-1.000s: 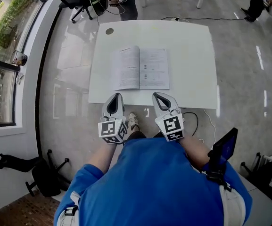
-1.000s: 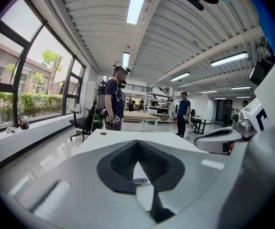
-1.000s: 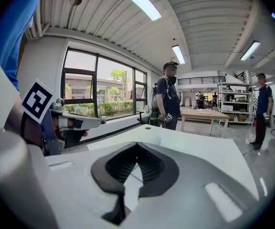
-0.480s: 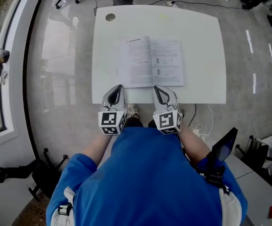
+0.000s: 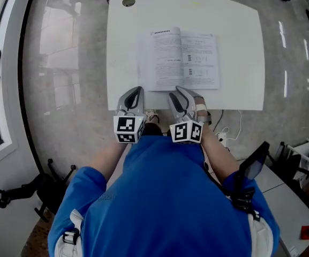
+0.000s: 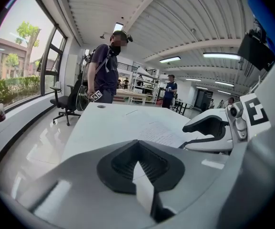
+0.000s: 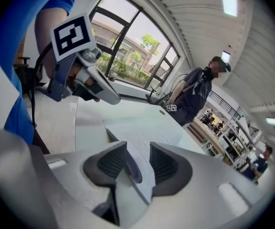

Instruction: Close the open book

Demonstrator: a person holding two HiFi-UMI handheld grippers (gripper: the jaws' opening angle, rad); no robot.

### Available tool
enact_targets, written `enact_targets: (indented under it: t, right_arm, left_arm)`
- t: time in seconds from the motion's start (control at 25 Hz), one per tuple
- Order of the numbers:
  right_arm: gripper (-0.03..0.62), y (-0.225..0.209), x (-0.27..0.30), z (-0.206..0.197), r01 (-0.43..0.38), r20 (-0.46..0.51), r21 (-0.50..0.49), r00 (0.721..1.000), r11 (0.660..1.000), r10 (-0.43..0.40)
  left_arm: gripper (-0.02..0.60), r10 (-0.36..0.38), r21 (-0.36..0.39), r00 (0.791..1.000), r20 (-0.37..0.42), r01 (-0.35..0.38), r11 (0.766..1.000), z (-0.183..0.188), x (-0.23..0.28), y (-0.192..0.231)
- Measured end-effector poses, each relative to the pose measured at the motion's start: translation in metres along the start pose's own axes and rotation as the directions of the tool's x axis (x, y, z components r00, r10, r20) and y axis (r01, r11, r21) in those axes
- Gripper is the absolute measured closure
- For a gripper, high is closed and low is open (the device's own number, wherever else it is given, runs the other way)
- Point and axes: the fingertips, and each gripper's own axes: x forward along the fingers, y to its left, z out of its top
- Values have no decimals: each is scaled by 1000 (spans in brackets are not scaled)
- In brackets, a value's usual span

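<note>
An open book (image 5: 181, 60) lies flat on the white table (image 5: 240, 84), its printed pages facing up. Both grippers hover at the table's near edge, just short of the book. My left gripper (image 5: 134, 92) is shut with nothing in it, left of the book's near corner; in its own view the jaws (image 6: 137, 144) meet over the bare table. My right gripper (image 5: 178, 96) sits at the book's near edge and its jaws are opening. The book's near edge (image 7: 137, 142) shows through the gap between its pads, which do not press on it.
A round cable hole (image 5: 128, 2) sits at the table's far left corner. A person (image 6: 106, 66) stands beyond the table's far side near an office chair (image 6: 63, 101). Cables (image 5: 224, 135) lie on the floor under the near right edge. Windows line the left wall.
Both grippers came down and forward to the table's near edge by the book. The right gripper rolled and its jaws parted; the left stayed shut.
</note>
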Motion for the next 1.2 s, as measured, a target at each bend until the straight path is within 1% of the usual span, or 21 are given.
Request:
enact_targets:
  t: [0.12, 0.24, 0.32, 0.44, 0.76, 0.92, 1.08, 1.2]
  right_arm:
    - [401, 15, 12, 0, 1, -14, -131, 1000, 991, -3]
    - [365, 28, 25, -8, -2, -46, -245, 999, 970, -10]
    - [349, 32, 34, -13, -4, -69, -295, 997, 956, -17]
    - [342, 35, 44, -17, 4, -85, -344, 996, 939, -36]
    - [342, 35, 61, -6, 61, -47, -395, 995, 917, -87]
    - [342, 39, 65, 4, 64, -20, -404, 997, 913, -78]
    - [342, 45, 69, 14, 61, 5, -396, 998, 916, -64]
    - [350, 50, 71, 18, 51, 5, -387, 999, 921, -53]
  left_arm:
    - [575, -6, -4, 1000, -18, 6, 1000, -10, 2, 7]
    - [575, -7, -13, 1000, -30, 6, 1000, -19, 3, 12]
    - [575, -6, -15, 999, -34, 6, 1000, -24, 2, 16]
    - [575, 9, -19, 999, -36, -9, 1000, -29, 0, 25]
    - [575, 40, -43, 999, -26, -41, 998, -34, -9, 43]
    - [575, 53, -58, 998, -27, -54, 997, -34, -12, 48]
    - [575, 59, -59, 998, -26, -61, 996, -33, -14, 53]
    - [575, 63, -56, 998, -26, -64, 996, -32, -15, 56]
